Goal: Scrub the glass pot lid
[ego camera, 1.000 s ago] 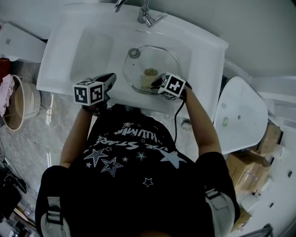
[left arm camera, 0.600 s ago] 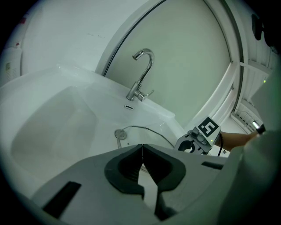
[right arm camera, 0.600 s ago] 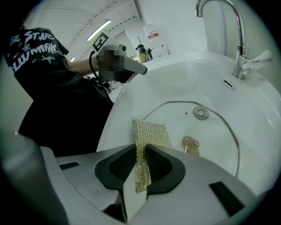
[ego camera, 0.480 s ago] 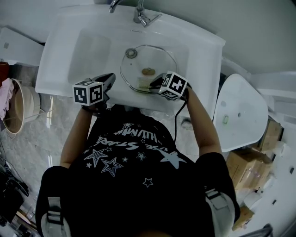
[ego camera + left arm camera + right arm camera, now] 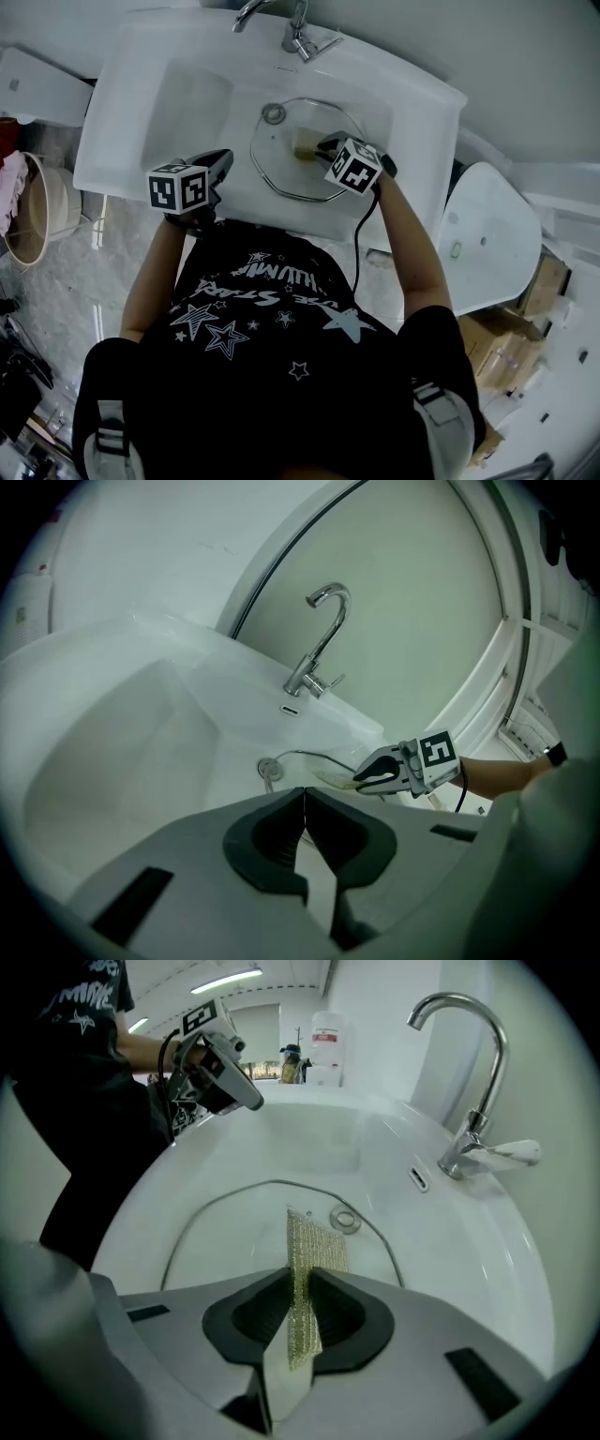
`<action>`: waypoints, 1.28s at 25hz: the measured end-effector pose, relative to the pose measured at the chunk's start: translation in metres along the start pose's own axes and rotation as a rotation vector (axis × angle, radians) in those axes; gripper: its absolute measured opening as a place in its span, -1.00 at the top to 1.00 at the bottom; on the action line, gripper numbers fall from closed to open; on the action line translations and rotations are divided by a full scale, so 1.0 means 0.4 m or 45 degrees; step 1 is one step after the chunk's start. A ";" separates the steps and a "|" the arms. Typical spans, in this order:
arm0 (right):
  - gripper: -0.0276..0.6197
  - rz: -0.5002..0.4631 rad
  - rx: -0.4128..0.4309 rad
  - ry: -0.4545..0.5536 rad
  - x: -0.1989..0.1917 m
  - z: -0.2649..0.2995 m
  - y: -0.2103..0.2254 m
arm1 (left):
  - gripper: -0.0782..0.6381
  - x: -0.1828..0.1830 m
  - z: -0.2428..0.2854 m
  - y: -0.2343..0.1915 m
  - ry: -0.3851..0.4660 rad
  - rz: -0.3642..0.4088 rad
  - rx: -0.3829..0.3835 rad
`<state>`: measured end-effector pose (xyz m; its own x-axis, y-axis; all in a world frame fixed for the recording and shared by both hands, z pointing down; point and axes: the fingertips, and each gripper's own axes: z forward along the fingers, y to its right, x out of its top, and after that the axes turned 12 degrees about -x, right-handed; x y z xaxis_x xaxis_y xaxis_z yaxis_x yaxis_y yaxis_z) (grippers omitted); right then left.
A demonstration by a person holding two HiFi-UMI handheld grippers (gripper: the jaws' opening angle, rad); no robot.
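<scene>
Right gripper view: the right gripper (image 5: 302,1283) clamps a mesh pad (image 5: 311,1246) at frame centre, over the lid (image 5: 234,1232) lying in the sink (image 5: 469,1269). The left gripper (image 5: 304,799) is closed on nothing.

The left gripper (image 5: 304,803), jaws together and empty, faced the sink (image 5: 112,733) where the right gripper (image 5: 367,774) held a pad (image 5: 334,779) on the lid (image 5: 302,755)

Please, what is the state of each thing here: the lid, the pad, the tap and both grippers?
glass pot lid: lying in the sink.
right gripper: shut on the scrub pad.
scrub pad: clamped upright, free end down on the lid.
left gripper: shut, empty, away from the lid.
faucet: no water seen running.
</scene>
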<state>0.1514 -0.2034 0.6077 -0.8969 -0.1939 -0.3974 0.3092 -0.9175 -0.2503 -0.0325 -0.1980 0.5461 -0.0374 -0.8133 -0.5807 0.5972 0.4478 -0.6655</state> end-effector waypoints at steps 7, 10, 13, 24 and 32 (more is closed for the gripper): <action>0.70 -0.105 -0.062 0.009 0.020 0.109 0.056 | 0.76 0.007 0.006 -0.038 -0.013 -0.053 0.014; 0.70 -0.108 -0.076 -0.009 0.013 0.143 0.086 | 0.76 0.013 0.013 -0.054 -0.019 -0.070 0.024; 0.70 -0.099 -0.090 -0.042 -0.006 0.172 0.114 | 0.76 0.020 0.021 -0.067 -0.029 -0.079 0.028; 0.70 -0.006 -0.138 -0.127 -0.066 0.193 0.144 | 0.76 0.024 0.035 -0.059 -0.053 -0.075 0.027; 0.70 0.048 -0.167 -0.186 -0.096 0.159 0.125 | 0.76 0.023 0.043 -0.033 -0.055 -0.052 0.012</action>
<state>0.1812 -0.2638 0.6666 -0.9172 -0.2843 -0.2791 0.3735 -0.8572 -0.3544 -0.0270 -0.2178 0.5579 -0.0276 -0.8462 -0.5322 0.6033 0.4104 -0.6838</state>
